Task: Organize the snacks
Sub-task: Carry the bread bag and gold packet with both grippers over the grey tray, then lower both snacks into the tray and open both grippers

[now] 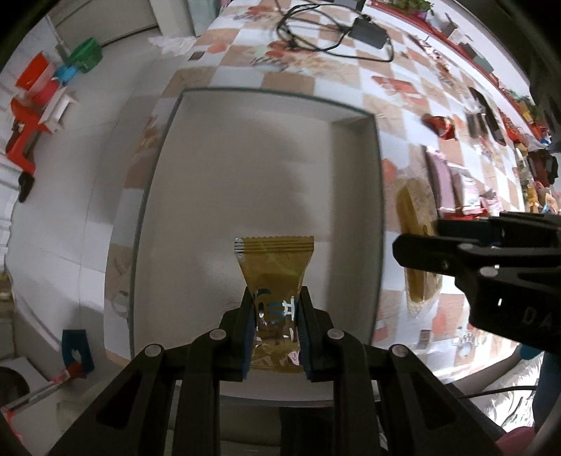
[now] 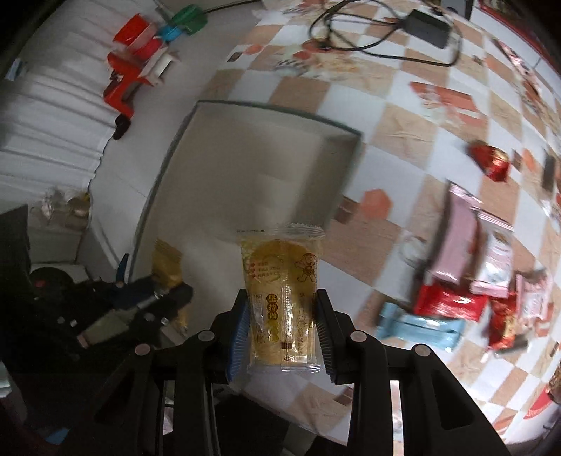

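My left gripper (image 1: 275,301) is shut on a golden-brown snack packet (image 1: 273,270) and holds it over the inside of a shallow grey box (image 1: 196,147). My right gripper (image 2: 283,298) is shut on a clear packet with a yellow cake (image 2: 282,280), just right of the box (image 2: 196,147) near its front corner. In the left wrist view the right gripper (image 1: 417,250) shows with its yellow packet (image 1: 417,217) beside the box's right rim. In the right wrist view the left gripper (image 2: 175,291) shows at the left with its brown packet (image 2: 167,263).
Several loose snack packets lie on the checkered tablecloth to the right: pink (image 2: 459,238), red (image 2: 448,303), light blue (image 2: 417,324) and a red one farther back (image 2: 491,163). A black power adapter with cables (image 2: 426,22) lies at the far end. Red and green tools (image 2: 129,80) lie on the white surface at left.
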A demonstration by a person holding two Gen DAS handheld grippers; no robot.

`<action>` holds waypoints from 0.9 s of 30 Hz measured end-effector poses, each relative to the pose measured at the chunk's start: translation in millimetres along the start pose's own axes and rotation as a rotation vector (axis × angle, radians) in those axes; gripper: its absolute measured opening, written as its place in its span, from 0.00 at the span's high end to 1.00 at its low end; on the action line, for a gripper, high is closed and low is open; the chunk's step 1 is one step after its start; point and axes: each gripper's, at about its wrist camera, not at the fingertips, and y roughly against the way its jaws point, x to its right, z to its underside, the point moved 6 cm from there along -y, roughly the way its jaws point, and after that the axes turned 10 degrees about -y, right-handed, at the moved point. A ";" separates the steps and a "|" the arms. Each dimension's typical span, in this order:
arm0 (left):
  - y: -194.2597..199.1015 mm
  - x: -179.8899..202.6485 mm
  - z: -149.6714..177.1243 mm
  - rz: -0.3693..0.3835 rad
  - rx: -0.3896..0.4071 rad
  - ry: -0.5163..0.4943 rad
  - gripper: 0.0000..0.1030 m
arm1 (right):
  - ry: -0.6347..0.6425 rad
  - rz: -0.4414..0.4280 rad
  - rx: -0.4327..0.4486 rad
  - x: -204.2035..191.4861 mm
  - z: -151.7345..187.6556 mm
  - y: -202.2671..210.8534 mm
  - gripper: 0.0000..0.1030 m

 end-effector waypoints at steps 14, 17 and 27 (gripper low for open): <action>-12.9 -22.7 0.5 -0.112 0.016 0.048 0.22 | 0.065 0.029 -0.064 -32.6 -1.2 -33.4 0.63; -13.2 -23.5 -1.6 -0.124 0.004 0.049 0.16 | 0.082 0.051 -0.059 -38.3 -0.9 -33.3 0.54; -18.6 -17.2 -6.9 -0.146 -0.016 0.029 0.16 | 0.110 0.108 0.020 -44.0 -2.6 -10.8 0.03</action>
